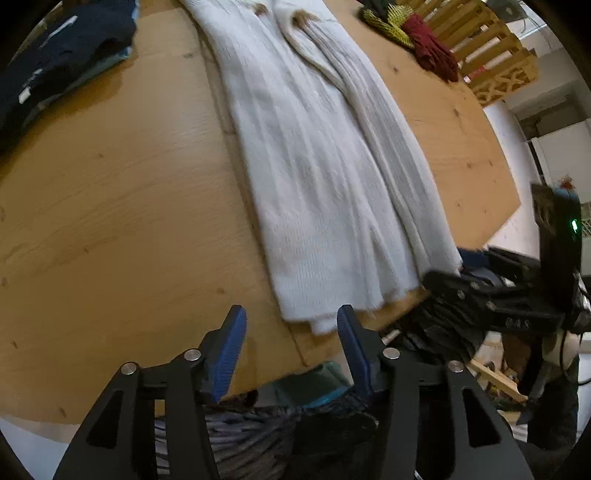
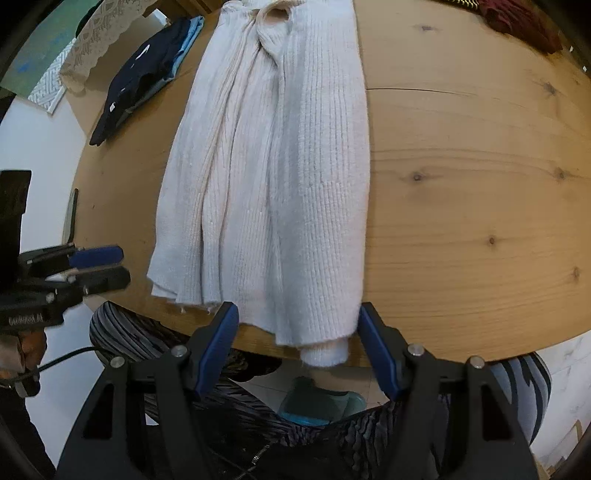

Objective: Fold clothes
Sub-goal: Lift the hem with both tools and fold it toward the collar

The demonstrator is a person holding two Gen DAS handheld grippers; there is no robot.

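A white ribbed knit sweater (image 1: 325,177) lies folded lengthwise on the wooden table (image 1: 110,206), its hem at the near edge. My left gripper (image 1: 291,332) hovers open above the hem's left corner, which shows between the blue pads (image 1: 231,343) without touching them. My right gripper (image 2: 297,321) is open above the hem's right part (image 2: 317,221), a pad (image 2: 376,347) on either side of it. A sleeve cuff (image 2: 325,354) hangs over the table edge. Each gripper shows in the other's view: the right gripper (image 1: 448,271), the left gripper (image 2: 123,266).
A stack of folded dark navy and blue clothes (image 2: 147,74) sits at the far left of the table. A red garment (image 1: 428,48) and a yellow-black item (image 1: 388,26) lie far right, by wooden pallets (image 1: 491,55). Striped trouser legs (image 2: 147,339) and a teal shoe (image 2: 321,402) are below the edge.
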